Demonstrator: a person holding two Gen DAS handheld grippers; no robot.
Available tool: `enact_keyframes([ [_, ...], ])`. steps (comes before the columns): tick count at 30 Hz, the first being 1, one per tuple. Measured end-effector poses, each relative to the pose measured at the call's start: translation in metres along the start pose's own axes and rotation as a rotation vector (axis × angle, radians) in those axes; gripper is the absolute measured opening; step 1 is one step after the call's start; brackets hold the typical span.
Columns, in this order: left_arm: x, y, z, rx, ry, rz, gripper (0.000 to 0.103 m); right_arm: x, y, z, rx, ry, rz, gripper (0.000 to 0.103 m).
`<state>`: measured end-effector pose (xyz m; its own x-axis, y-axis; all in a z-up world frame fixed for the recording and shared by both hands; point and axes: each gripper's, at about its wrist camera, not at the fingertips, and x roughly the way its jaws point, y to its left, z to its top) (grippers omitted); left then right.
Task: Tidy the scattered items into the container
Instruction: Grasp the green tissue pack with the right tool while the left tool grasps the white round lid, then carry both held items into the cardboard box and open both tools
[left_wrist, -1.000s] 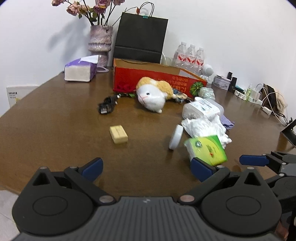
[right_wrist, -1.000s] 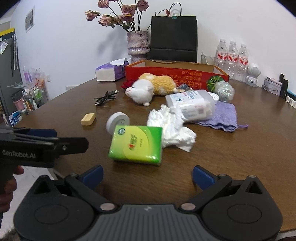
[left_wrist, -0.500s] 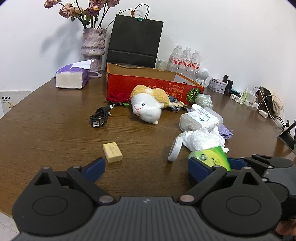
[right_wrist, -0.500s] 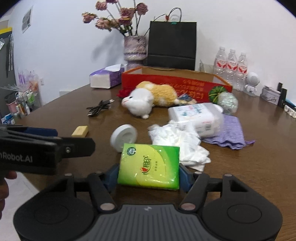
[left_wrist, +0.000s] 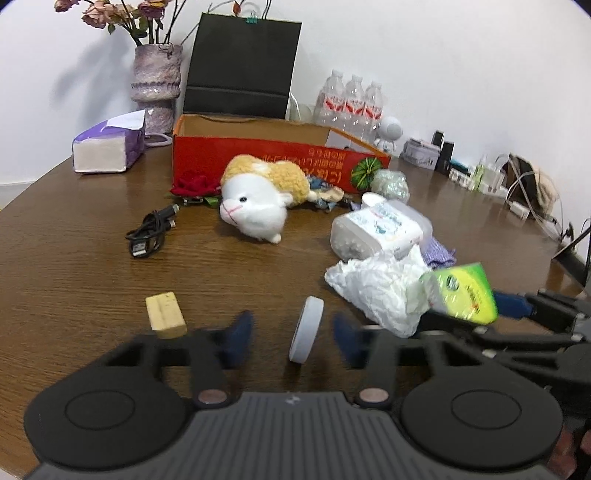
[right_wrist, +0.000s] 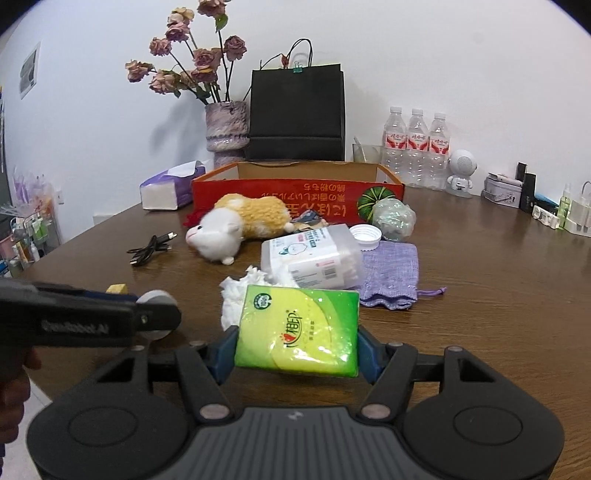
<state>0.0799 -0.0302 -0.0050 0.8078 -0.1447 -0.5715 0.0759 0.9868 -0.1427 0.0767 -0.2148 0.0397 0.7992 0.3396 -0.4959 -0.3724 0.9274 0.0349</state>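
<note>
Between left tool pads: white round lid, standing on edge on table, edge-on to tool, pads apart on either side, not touching it. Yellow block just left of left pad. Right tool clamped across short sides of green tissue pack, pack lifted off table. Red box straight ahead, well beyond plush toy and wipes pack; right tool's load must clear both, judging by layout.

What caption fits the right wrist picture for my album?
Right gripper holds a green tissue pack, facing the red box.
</note>
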Motion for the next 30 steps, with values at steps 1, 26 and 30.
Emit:
enact_keyframes([
  [1,0.000,0.000,-0.001,0.004,0.000,0.008,0.010,0.000,-0.001,0.000,-0.001,-0.002,0.006,0.064],
  [26,0.069,0.013,0.185,0.044,-0.248,-0.035,0.010,0.087,-0.038,0.162,-0.072,-0.225,0.069,0.064],
  [30,0.109,0.022,0.222,-0.014,-0.224,-0.009,0.010,0.133,-0.050,0.198,-0.049,-0.202,0.036,0.064],
])
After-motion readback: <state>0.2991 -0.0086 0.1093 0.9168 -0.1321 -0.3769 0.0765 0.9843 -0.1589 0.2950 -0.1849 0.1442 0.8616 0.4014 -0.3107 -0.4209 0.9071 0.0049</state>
